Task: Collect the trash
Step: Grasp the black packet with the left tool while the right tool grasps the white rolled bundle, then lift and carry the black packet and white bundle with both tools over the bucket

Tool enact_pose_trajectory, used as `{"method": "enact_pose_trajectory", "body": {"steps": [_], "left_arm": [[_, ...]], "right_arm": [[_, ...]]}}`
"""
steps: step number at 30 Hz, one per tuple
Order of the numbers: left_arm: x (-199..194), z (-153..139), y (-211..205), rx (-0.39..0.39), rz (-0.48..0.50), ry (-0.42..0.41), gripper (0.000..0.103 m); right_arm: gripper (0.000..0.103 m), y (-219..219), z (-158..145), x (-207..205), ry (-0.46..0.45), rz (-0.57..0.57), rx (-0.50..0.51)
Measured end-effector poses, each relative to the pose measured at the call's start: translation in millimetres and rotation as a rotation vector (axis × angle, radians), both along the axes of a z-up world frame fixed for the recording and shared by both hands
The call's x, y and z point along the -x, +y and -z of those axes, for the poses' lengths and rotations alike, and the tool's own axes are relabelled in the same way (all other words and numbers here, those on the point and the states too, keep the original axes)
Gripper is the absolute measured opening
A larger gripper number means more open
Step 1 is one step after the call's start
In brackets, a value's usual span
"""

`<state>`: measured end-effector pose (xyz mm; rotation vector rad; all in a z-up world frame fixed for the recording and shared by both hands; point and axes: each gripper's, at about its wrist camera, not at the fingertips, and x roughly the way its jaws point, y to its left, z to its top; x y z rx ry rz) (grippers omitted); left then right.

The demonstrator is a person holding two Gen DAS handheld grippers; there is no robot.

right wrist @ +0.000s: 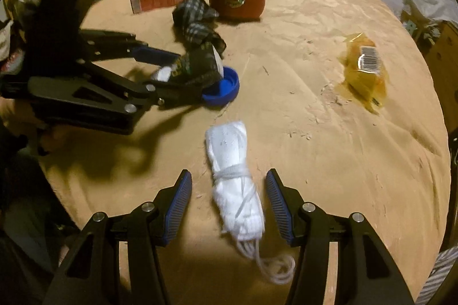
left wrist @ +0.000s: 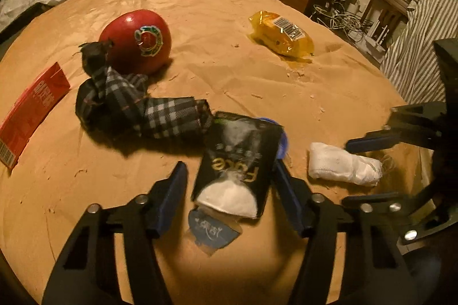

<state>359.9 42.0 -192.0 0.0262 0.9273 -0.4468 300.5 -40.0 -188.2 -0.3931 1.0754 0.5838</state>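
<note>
The black packet (left wrist: 239, 164) lies lengthwise between the spread left gripper (left wrist: 229, 187), pointing toward 12 o'clock. The white roll (right wrist: 234, 182) runs 11-to-5 o'clock between the spread right gripper (right wrist: 229, 205).

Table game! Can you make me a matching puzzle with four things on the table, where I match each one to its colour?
Things:
1. apple
2. crinkly wrapper
3. rolled-up bundle
4. bottle cap

Colours:
A. white
B. blue
C. red
D. yellow

Pairs: 1-C, 2-D, 3-A, 4-B
</note>
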Motion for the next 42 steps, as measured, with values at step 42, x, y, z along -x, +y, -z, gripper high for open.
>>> {"method": "enact_pose_trajectory", "body": {"steps": [42], "left_arm": [[212.9,-147.1,13.6,-0.109,-0.600,-0.644,0.044]], "right_arm": [[0.029,6.0,-134.5,176.5,-0.696,0.422,-0.350]]}}
